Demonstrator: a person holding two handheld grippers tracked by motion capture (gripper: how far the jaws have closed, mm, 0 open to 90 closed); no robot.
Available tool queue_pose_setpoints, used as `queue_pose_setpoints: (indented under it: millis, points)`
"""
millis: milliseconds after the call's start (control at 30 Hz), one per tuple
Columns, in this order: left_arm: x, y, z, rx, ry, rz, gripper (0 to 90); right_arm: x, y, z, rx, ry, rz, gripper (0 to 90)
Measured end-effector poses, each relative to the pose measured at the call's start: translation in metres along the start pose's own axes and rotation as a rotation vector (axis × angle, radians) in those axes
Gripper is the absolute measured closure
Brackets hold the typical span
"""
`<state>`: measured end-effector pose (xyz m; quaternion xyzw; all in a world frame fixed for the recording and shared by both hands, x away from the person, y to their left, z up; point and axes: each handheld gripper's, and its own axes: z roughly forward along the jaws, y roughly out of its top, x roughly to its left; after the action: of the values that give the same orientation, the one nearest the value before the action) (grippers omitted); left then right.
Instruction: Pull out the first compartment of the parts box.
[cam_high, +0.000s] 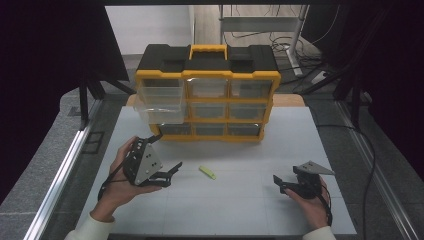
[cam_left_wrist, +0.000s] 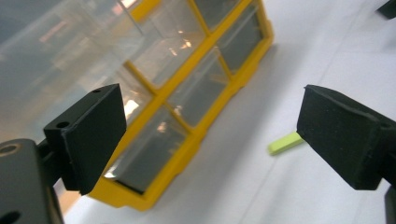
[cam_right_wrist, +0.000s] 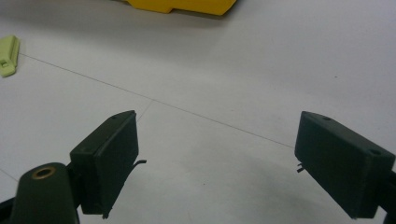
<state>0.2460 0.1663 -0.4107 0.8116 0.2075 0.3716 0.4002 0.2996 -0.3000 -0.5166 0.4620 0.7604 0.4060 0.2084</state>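
On the white table (cam_high: 220, 210), between the two grippers, lay a small light-green stick (cam_high: 207, 172), flat on the surface and well apart from both. Its long axis ran on a slant in the high view, from upper left to lower right, with the nearer end pointing toward the person's right side. The left gripper (cam_high: 172, 172) was held low over the table by the person's left hand (cam_high: 117, 182), its jaws spread wide and holding nothing, aimed across toward the stick; in the left gripper view the green stick (cam_left_wrist: 285, 143) showed just beside the inner edge of the right-hand jaw (part of it hidden behind that jaw). The right gripper (cam_high: 281, 184) sat low near the table's right side in the right hand (cam_high: 312, 205), its jaws likewise wide apart and empty, and in its own view the stick (cam_right_wrist: 8, 56) lay far off at the upper left edge. Behind the stick stood a yellow and black drawer cabinet (cam_high: 207, 92) with clear drawers, its upper left drawer (cam_high: 159, 102) pulled out toward the person.
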Motion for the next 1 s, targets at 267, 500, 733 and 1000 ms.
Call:
queue_pose_setpoints:
  millis: [267,500,733,1000]
  points:
    - [-0.001,-0.005,-0.001,-0.013,-0.067,-0.054,10.2,0.001,0.000,-0.001,-0.001,-0.015,0.003,13.7]
    - [0.004,-0.009,0.000,0.001,-0.126,-0.153,11.2,0.000,0.000,0.001,0.006,-0.017,0.001,13.6]
    - [0.004,-0.017,0.007,0.033,-0.179,-0.215,11.3,0.000,-0.001,0.000,0.008,-0.016,0.003,13.6]
    - [0.006,-0.025,0.012,0.048,-0.210,-0.255,10.9,0.001,-0.001,0.001,0.008,-0.006,-0.005,13.6]
